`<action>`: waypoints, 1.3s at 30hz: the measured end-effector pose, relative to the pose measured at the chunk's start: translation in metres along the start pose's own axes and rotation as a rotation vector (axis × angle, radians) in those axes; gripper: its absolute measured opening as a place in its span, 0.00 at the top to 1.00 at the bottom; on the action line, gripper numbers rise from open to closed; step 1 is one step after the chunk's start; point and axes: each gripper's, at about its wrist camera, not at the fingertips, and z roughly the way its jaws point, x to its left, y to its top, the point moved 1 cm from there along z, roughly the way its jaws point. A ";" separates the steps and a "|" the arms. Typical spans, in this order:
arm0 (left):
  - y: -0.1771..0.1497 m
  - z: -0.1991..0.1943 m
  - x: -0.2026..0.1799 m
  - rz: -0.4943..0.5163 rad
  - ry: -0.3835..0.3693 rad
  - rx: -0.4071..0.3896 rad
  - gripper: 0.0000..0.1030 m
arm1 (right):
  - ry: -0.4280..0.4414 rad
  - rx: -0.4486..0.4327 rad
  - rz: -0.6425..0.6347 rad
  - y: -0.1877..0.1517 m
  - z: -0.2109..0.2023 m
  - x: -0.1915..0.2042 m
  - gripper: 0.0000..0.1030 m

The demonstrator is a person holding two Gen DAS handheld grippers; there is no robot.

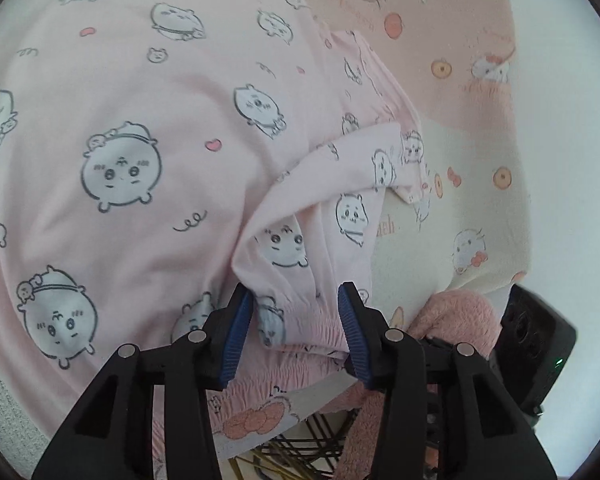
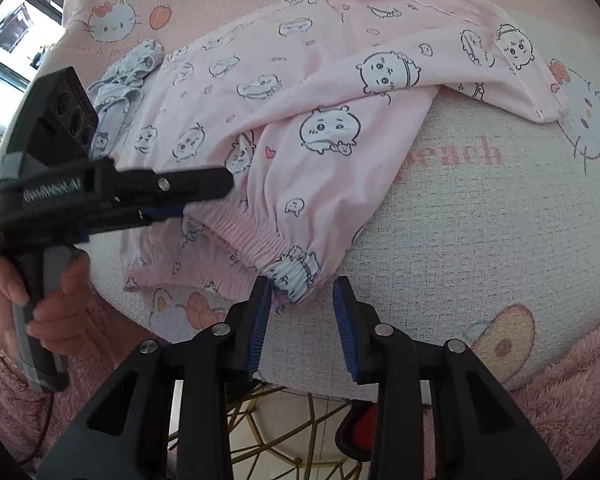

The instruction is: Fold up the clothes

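A: Pink cotton pyjama trousers (image 2: 300,132) printed with round white cartoon animals lie spread over the cream-and-peach cartoon-cat blanket (image 2: 480,208) that covers the table, one leg folded across the other toward the far right.

B: And the left gripper (image 1: 296,312)?

A: Black with blue ribbed pads, it stands over the near edge of the trousers. The gathered elastic waistband (image 1: 312,332) bunches up between its fingers, but the pads are apart and not pressing: released, cloth merely sitting in the gap.

B: From the other side?

A: The right wrist view shows the left tool coming in from the left, a bare hand (image 2: 40,300) on its grip with a fluffy pink sleeve (image 2: 92,360) behind it, its tip over the waistband.

B: Right gripper (image 2: 302,296)?

A: At the near edge too. A ruched cuff with the white print (image 2: 296,270) pokes in beside its left finger. The jaws stand parted, and I cannot tell whether that pad actually presses the cuff.

B: Anything else?

A: A crumpled pale grey-blue garment (image 2: 128,80) lies at the far left, touching the trousers.
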 end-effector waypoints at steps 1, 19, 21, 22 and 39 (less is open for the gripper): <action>-0.002 0.001 -0.003 0.019 0.043 -0.004 0.85 | 0.018 -0.014 0.010 0.001 -0.004 -0.001 0.68; -0.022 -0.116 0.038 -0.102 0.105 -0.279 0.90 | 0.059 -0.056 -0.049 0.036 0.019 0.067 0.67; -0.023 -0.116 0.046 -0.127 0.088 -0.276 0.90 | 0.062 -0.048 -0.123 0.029 0.019 0.081 0.67; -0.023 -0.115 0.048 -0.130 0.085 -0.277 0.90 | 0.037 -0.043 -0.176 0.024 0.020 0.088 0.64; -0.056 -0.121 0.060 -0.176 0.166 -0.263 0.91 | -0.062 0.022 -0.128 0.002 0.026 0.049 0.59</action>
